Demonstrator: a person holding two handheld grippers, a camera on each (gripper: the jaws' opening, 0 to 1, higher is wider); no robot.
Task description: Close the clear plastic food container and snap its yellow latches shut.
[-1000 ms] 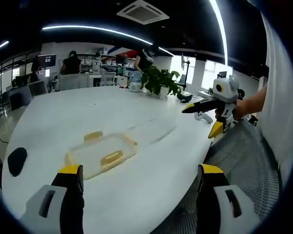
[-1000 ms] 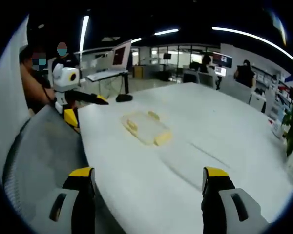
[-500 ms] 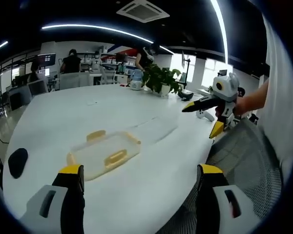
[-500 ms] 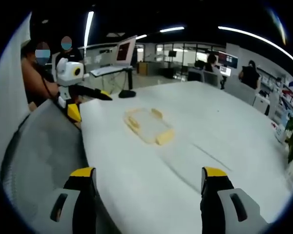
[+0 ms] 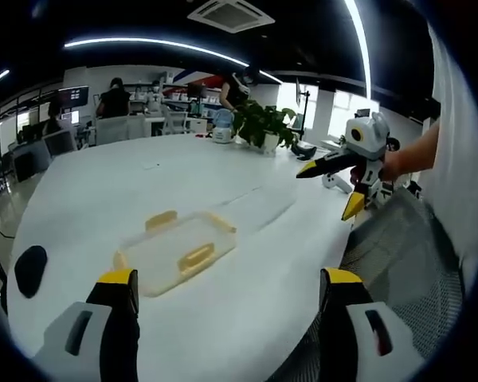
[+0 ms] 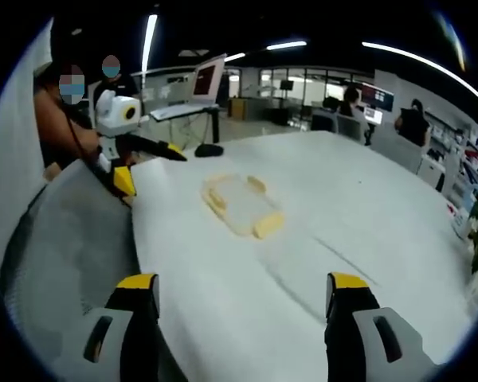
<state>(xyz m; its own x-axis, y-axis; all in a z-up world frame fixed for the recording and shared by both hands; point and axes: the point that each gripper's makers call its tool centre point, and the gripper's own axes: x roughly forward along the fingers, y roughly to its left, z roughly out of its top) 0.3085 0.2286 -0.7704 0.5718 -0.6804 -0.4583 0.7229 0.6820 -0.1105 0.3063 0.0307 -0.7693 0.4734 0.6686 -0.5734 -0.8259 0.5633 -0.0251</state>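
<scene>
Jaws of both grippers stood wide apart and held nothing — the left gripper (image 5: 221, 294) and the right gripper (image 6: 237, 296) hung above the near edge of the white table (image 5: 103, 187), well apart from the work, which I judged a stance for reaching in rather than for gripping. In the left gripper view the right gripper (image 5: 352, 163) came in from the right, its black, yellow-tipped jaws parted over a grey mesh chair back (image 5: 398, 255). The clear plastic food container (image 5: 175, 251) lay flat on the table ahead of the left gripper's jaws, a shallow rounded rectangle, glassy and nearly lost against the matte top. Its yellow latches (image 5: 197, 256) showed as small blocks along the edges; whether they were snapped I could not tell. A black, rounded object (image 5: 29, 269) sat near the table's edge — too blurred to name.
</scene>
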